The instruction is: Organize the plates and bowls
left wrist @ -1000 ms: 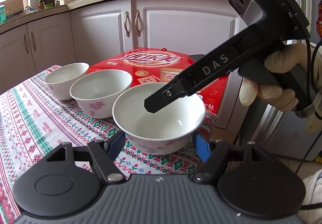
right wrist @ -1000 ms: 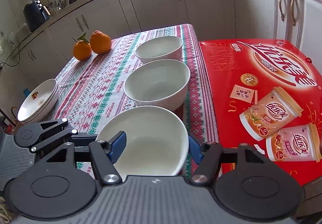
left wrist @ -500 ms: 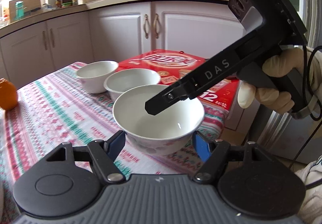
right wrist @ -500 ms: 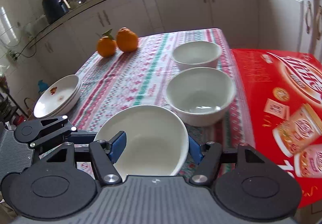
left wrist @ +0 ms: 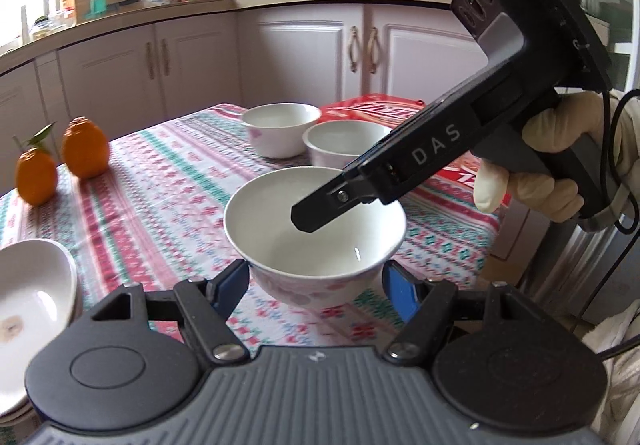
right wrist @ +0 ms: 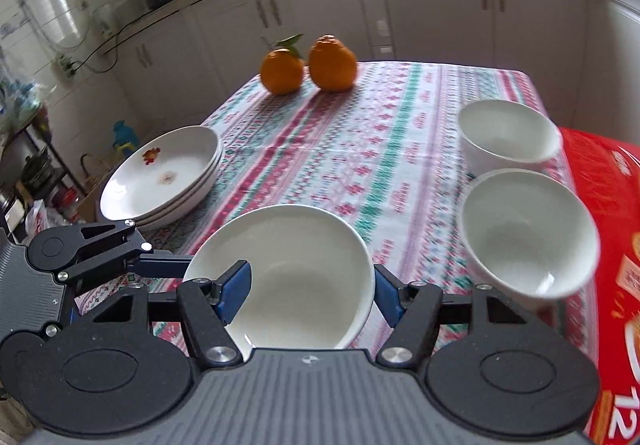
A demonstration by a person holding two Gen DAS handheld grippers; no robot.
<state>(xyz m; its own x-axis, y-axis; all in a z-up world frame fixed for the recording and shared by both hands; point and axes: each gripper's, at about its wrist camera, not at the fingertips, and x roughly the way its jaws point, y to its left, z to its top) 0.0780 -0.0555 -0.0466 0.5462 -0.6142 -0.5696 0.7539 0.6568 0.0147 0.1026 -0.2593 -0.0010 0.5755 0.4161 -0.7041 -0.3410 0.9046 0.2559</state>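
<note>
Quick rundown of the dishes, all placed off the red box. All three white bowls are empty. The second bowl and third bowl sit on the counter just beside the red box, in a row along its edge and close together. The second one looks like it hangs a bit over the box's side.

The front bowl is farther out from the red box than those two, over the striped cloth. I can't tell if its foot is actually resting on the cloth.

Across the counter from the red box there's a stack of plates at the edge. Nothing's on the top one except a little printed picture and a brownish spot. Two oranges sit at the corner, well apart from the box.

The left claw is pinching the front bowl low down, with a blue pad pressed on each side of its lower wall. The right claw is spread wide over the same bowl. One finger dips over the rim into the inside and the other sits right at the outer wall. Whether it's really squeezing, I can't tell.
</note>
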